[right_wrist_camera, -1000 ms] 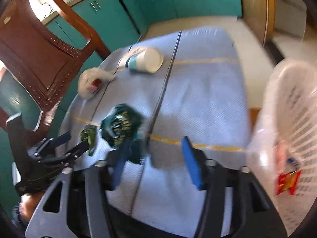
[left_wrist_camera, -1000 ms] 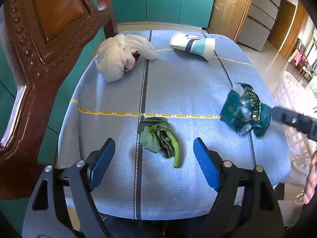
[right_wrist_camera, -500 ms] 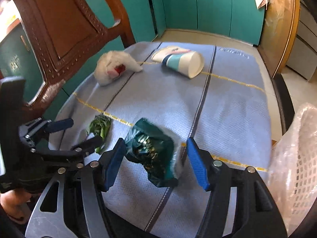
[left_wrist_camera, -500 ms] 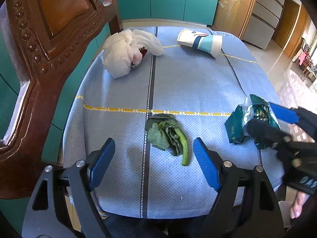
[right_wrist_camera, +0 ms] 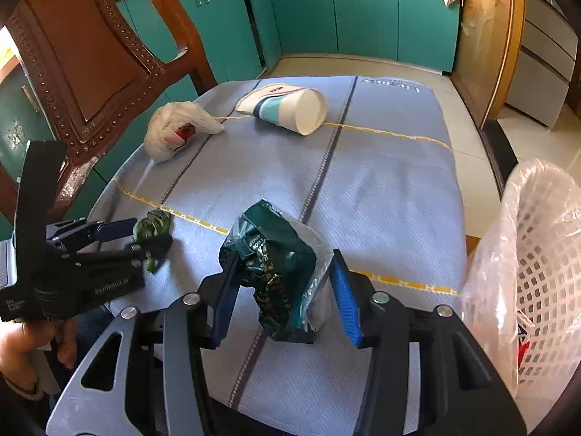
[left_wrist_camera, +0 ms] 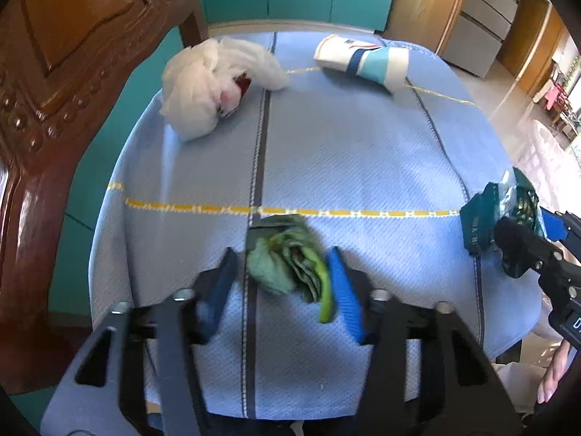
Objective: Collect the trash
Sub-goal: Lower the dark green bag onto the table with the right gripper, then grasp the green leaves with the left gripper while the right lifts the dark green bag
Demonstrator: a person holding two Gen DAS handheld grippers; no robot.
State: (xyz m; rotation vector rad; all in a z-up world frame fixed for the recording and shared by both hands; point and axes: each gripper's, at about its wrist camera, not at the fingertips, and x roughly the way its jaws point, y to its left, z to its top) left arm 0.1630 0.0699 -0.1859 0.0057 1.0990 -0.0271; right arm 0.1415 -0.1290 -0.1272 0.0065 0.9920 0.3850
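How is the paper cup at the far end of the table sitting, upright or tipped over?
Tipped over. The paper cup lies on its side on the blue tablecloth, its open mouth facing sideways; what shows of the inside looks empty.

green leaf scrap [left_wrist_camera: 290, 261], dark crumpled wrapper [right_wrist_camera: 276, 265] on cloth

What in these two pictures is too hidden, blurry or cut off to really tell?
- White plastic bag, both views: something red shows inside; the bag hides what it is.
- Laundry basket, right wrist view: cut off by the frame edge; its clear liner blurs the red packet inside.
- Green leaf scrap, left wrist view: blurred, so whether the left gripper pads already press it is unclear.
- Dark green wrapper: its lettering is too crumpled to read.
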